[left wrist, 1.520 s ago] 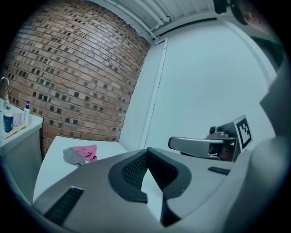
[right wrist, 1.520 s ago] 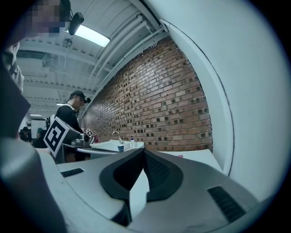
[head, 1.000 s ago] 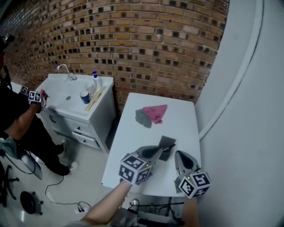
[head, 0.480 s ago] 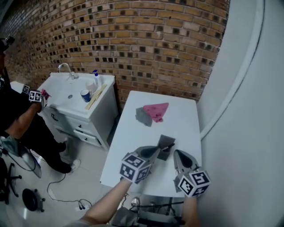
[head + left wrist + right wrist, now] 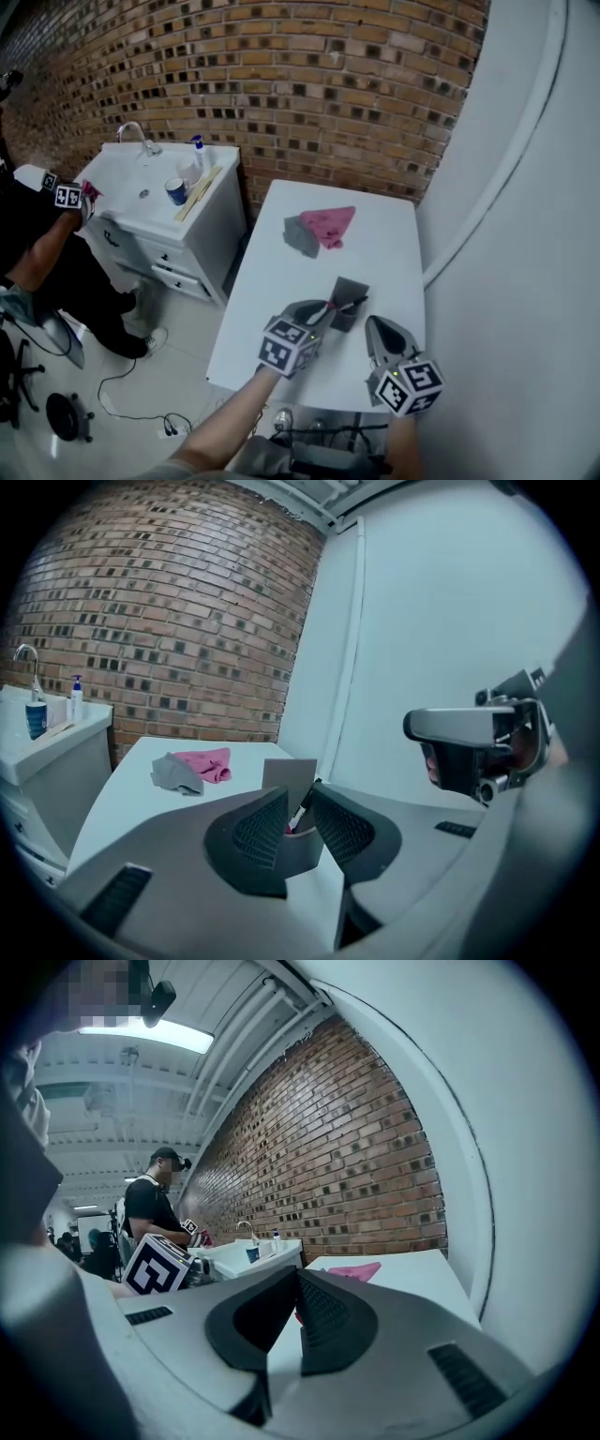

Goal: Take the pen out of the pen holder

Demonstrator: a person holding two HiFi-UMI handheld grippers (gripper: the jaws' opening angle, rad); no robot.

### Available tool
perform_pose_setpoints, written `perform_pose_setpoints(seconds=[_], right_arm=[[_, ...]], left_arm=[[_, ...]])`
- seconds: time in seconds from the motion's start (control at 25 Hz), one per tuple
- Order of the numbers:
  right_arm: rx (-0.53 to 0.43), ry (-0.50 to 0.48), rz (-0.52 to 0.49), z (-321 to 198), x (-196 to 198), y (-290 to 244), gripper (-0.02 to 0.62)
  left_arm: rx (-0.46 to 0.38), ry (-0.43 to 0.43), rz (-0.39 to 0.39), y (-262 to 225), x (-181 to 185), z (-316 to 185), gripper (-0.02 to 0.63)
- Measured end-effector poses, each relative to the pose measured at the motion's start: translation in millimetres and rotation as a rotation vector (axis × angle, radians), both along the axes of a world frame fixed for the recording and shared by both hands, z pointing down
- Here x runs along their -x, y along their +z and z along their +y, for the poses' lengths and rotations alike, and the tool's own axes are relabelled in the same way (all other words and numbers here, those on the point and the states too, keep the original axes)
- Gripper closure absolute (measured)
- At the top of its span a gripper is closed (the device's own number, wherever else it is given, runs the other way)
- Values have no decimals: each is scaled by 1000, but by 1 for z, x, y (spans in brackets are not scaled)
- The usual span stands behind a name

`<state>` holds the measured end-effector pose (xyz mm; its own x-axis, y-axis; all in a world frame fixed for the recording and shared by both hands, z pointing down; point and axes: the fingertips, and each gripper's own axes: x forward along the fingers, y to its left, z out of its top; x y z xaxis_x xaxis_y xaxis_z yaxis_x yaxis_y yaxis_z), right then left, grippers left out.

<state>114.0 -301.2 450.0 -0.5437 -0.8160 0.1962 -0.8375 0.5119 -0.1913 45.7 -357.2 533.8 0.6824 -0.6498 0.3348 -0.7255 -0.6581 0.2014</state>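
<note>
A dark grey pen holder [image 5: 351,298] stands on the white table [image 5: 272,281], toward its near end. A thin pen [image 5: 302,810] leans in it, its top showing above the rim. My left gripper [image 5: 328,309] is low at the holder's left side. In the left gripper view its jaws [image 5: 300,799] are opening, with the pen and the holder's wall [image 5: 289,774] in the gap between them; the pads do not press on the pen. My right gripper [image 5: 378,330] hangs to the right of the holder. In the right gripper view [image 5: 297,1274] its jaws are shut with nothing held.
A pink cloth [image 5: 328,223] and a grey cloth [image 5: 300,236] lie at the table's far end. The white wall runs close along the table's right side. A sink cabinet [image 5: 150,192] stands to the left, with a person [image 5: 42,234] beside it.
My left gripper has sunk toward the table and closer to the pen holder. The right gripper has barely moved.
</note>
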Motion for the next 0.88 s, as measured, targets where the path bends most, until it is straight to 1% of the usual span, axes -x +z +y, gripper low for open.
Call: perform_pose_setpoints(seconds=[0.08, 0.16, 0.24, 0.44, 0.72, 0.88], right_arm=[[7, 1, 3, 0, -2, 2, 604], [15, 3, 5, 0, -4, 4, 603], [21, 7, 8, 0, -7, 6, 604], [32, 7, 19, 0, -15, 11, 604], [55, 34, 20, -4, -24, 16, 604], [56, 34, 14, -7, -25, 19, 604]], left_arm=[[2, -10, -2, 4, 0, -5, 505], [12, -17, -13, 11, -2, -10, 483], [29, -25, -25, 21, -2, -16, 476], [49, -58, -14, 36, -5, -30, 476], [51, -67, -47, 45, -6, -32, 478], [39, -61, -50, 45, -8, -33, 518]])
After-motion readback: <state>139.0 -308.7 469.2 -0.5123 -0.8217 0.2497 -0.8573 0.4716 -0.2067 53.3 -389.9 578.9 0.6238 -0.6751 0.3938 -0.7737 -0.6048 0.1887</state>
